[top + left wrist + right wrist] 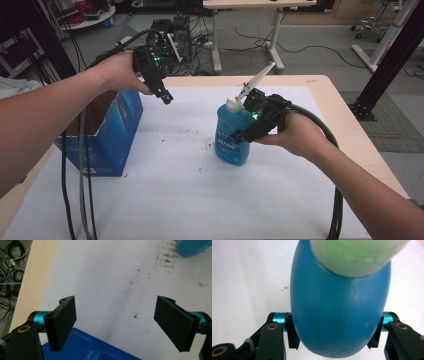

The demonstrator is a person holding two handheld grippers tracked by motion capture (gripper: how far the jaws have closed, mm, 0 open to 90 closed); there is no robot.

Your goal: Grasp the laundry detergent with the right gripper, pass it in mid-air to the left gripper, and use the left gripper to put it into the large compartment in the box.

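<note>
The left forearm reaches in from the left edge of the high view, its hand raised above the table [300,200] and tipped forward so that the left tongs [166,96] point down and to the right, over the white sheet just past the box [107,137]. In the left gripper view these tongs [115,323] stand wide apart with nothing between them (bare sheet and a corner of the box [87,350] lie below). The right forearm comes up from the lower right, its hand turned inward toward the middle of the table, with the right tongs [245,132] held level against the bottle [232,137]. That bottle stands upright near the table's centre, white cap on top. In the right gripper view the right tongs [332,336] are clamped on the bottle [339,315], one pad pressed to each flank of its blue body.
</note>
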